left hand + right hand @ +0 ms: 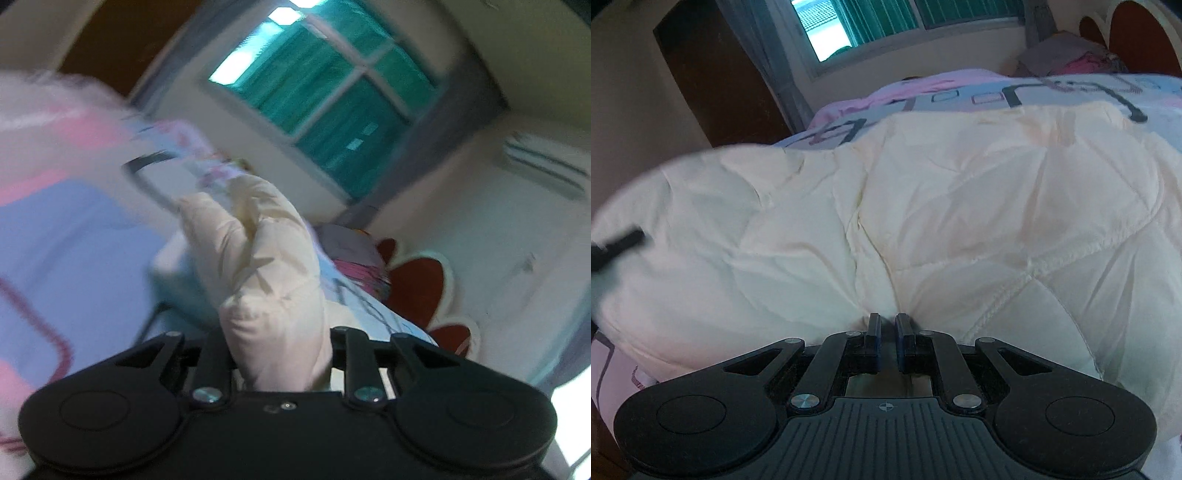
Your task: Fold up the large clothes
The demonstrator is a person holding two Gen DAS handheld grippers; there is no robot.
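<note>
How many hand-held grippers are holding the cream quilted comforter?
2. The left hand-held gripper holds a raised fold of the cream quilted comforter. The right hand-held gripper pinches its near edge on the bed.

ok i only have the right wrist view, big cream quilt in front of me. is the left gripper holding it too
Observer: Yes. In the left wrist view a bunch of the cream quilt stands up between the left gripper fingers, whose tips are hidden by it.
Operator: is that part lying on the bed like mine
Observer: No, it is lifted, with the window behind it.
Operator: anything else over there i can't see
Observer: A wall air conditioner to the right of the window. For reference, your right gripper is shut on a quilt fold, jaws nearly together.
</note>
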